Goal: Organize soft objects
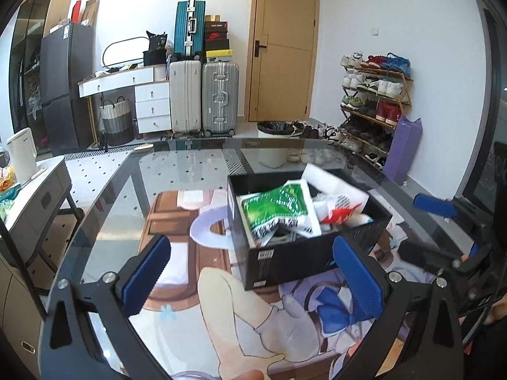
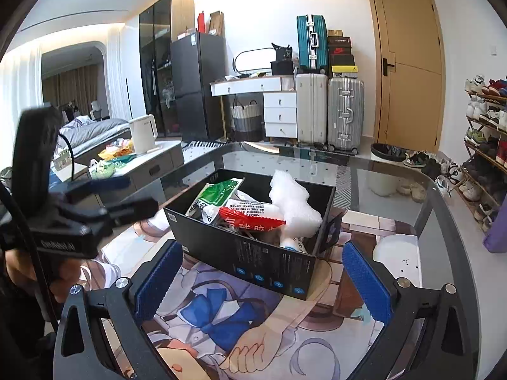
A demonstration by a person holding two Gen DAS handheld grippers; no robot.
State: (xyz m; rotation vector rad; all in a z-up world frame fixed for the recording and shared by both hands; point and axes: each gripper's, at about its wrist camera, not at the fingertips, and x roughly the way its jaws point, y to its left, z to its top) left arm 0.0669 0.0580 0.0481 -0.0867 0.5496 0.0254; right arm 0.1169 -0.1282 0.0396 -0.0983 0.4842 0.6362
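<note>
**Both grippers empty, box ahead**

Glass table (image 1: 133,190): bare surface around both jaws. Black box (image 2: 272,262) just ahead of them, holding green packet (image 1: 275,205), bubble wrap (image 2: 294,202), red packet (image 2: 250,218). Left gripper (image 1: 253,281) and right gripper (image 2: 263,281) spread wide, nothing between pads.

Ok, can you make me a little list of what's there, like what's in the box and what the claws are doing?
surface: glass table over a cartoon picture
box: black box, open on top
in box: green packet, red-and-white packet, white bubble wrap
left claw: open, empty, near the box
right claw: open, empty, box just ahead
</note>
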